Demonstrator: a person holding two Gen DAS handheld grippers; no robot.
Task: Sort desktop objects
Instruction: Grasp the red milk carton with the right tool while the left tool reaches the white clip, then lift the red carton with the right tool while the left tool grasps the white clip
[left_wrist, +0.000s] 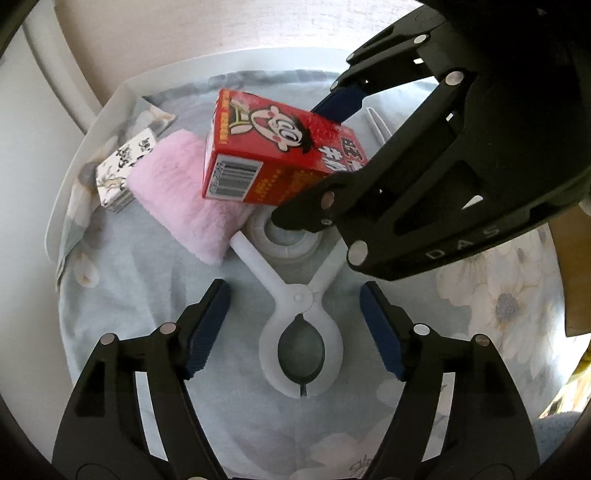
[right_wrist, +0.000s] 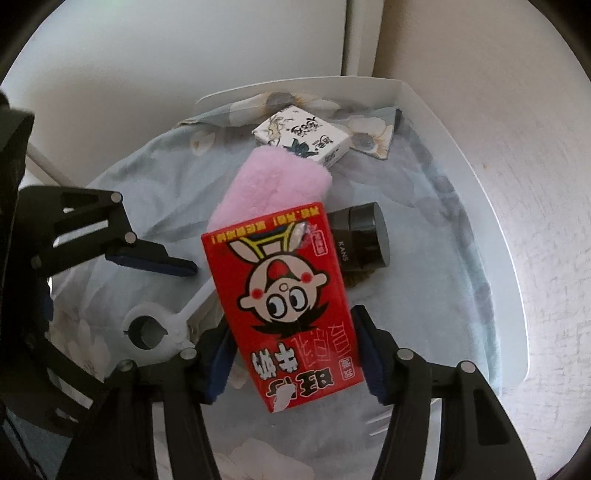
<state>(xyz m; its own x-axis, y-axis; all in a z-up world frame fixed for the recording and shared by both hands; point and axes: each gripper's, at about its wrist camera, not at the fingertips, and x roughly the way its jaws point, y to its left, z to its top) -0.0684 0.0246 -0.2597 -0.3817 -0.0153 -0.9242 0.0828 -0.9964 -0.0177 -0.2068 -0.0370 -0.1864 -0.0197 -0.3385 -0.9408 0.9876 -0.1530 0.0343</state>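
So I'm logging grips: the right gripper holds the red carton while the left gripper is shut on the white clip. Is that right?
Not quite. The right gripper does hold the red carton, but the left gripper is open: in the left wrist view its pads stand clear on either side of the white clip, which lies on the cloth untouched.

bare cloth (left_wrist: 122, 295) left of the white clamp (left_wrist: 301, 314) (towel (left_wrist: 184, 192) beyond)

Black claw (left_wrist: 295, 328), blue ribbed pads (left_wrist: 207, 328), silver rivets, "DAS" lettering
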